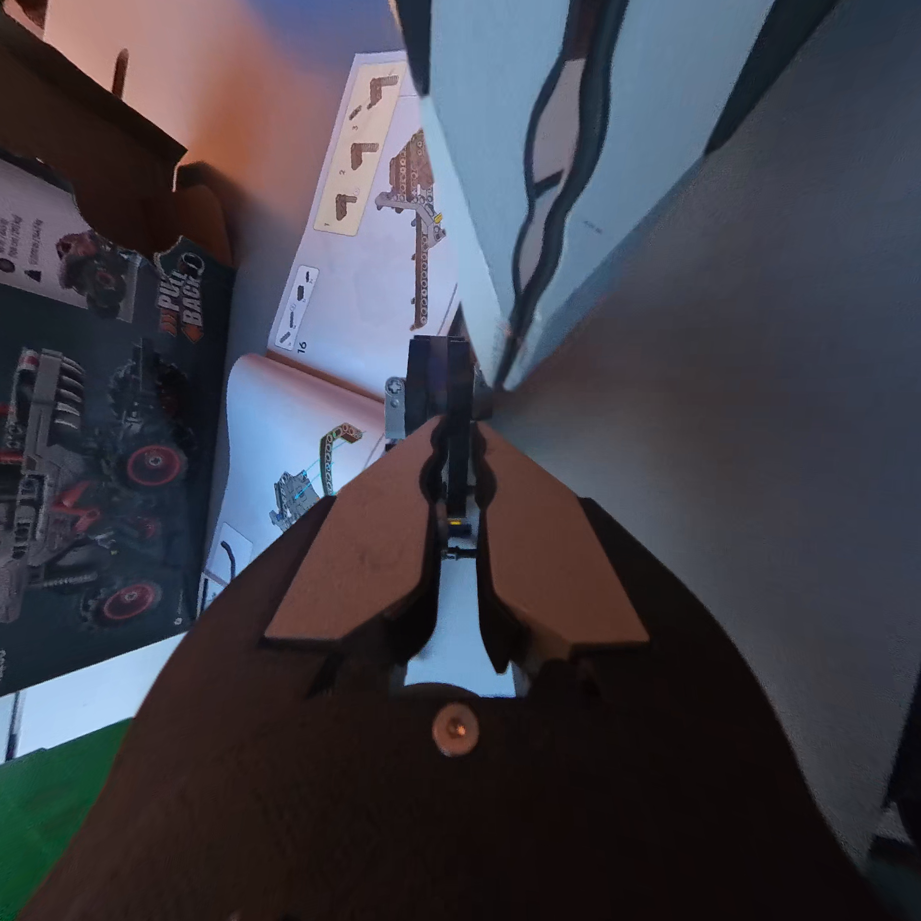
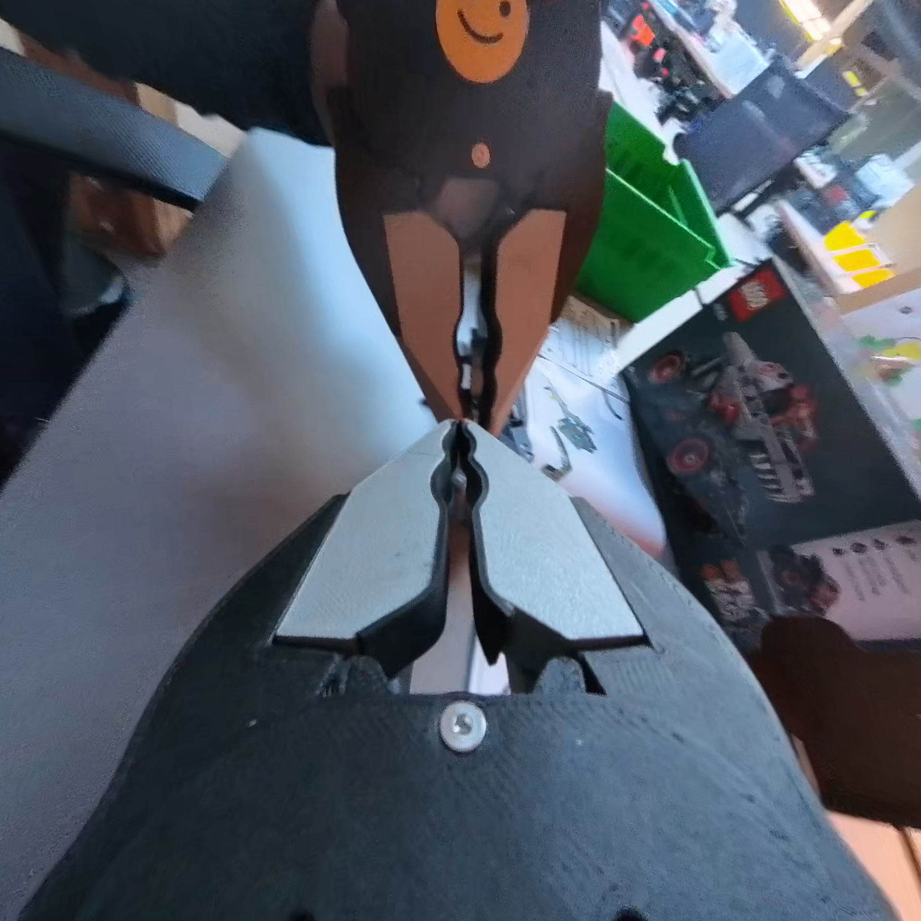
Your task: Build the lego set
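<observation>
My left gripper [image 1: 456, 429], with orange fingers, is shut on a small lego assembly [image 1: 438, 383] of black beams with a grey connector, held above the open instruction booklet [image 1: 369, 249]. My right gripper [image 2: 458, 429], with grey fingers, is shut tip to tip against the left gripper [image 2: 471, 411], which comes in from above in the right wrist view. A small grey lego piece [image 2: 458, 481] shows in the gap between the right fingers. In the left wrist view the right gripper [image 1: 493, 393] fills the upper right and hides part of the assembly.
The dark lego box [image 1: 109, 448] lies left of the booklet and also shows in the right wrist view [image 2: 747, 398]. Green bins [image 2: 648, 224] stand behind it. A brown cardboard box [image 1: 75, 124] is nearby. A grey chair [image 2: 99, 139] stands off the white table [image 2: 199, 398].
</observation>
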`<state>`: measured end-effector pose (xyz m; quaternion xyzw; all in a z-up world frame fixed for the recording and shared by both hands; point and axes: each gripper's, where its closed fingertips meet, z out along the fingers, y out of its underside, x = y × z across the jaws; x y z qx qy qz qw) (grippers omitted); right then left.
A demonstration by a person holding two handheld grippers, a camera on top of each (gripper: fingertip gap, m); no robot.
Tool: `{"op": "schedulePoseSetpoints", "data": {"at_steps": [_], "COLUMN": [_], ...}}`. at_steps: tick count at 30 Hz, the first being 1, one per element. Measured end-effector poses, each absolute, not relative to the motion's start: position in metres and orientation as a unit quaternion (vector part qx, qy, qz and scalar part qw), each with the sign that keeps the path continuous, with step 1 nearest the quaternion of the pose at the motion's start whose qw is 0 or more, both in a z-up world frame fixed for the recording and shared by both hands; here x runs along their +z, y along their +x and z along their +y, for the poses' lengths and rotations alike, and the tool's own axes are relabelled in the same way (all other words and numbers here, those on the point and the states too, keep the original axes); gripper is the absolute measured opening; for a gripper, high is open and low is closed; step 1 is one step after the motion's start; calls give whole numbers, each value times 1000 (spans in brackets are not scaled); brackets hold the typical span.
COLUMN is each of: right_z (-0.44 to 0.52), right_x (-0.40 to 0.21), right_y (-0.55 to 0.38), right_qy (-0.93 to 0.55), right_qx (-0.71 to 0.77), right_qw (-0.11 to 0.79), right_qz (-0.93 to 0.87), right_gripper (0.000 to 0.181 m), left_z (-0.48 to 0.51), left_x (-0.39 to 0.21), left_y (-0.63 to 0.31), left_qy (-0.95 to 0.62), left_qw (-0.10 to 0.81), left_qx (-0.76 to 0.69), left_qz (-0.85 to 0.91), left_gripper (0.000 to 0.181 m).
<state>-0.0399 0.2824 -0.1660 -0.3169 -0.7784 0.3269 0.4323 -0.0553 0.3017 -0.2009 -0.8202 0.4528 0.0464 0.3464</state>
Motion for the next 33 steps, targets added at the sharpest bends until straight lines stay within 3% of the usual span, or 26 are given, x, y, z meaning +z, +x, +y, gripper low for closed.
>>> {"op": "schedulePoseSetpoints", "data": {"at_steps": [1, 3, 5, 9, 13, 17, 33], "right_z": [289, 295, 298, 300, 301, 299, 295], "right_x": [-165, -171, -180, -193, -189, -183, -188], "right_y": [-39, -34, -33, -40, -48, -58, -56], "right_qy": [-313, -308, -323, -316, -307, -302, -253], "right_qx": [311, 312, 317, 283, 270, 271, 248], "right_qw": [453, 451, 432, 437, 473, 499, 516], "right_qz": [-775, -777, -780, -793, -781, -766, -780], "right_gripper": [0, 0, 19, 21, 5, 10, 5], "left_z": [302, 302, 302, 302, 303, 305, 304], "left_x": [-200, -198, -197, -194, -194, -192, -193], "left_y": [-55, -55, -57, -57, -62, -63, -63], "left_qy": [-824, -816, -811, -804, -803, -805, -788], "left_qw": [347, 364, 373, 389, 397, 405, 415], "left_qx": [37, 33, 33, 17, 13, -3, -3], "left_qz": [446, 449, 449, 449, 445, 433, 454], "left_gripper": [6, 6, 6, 6, 6, 6, 6]}}
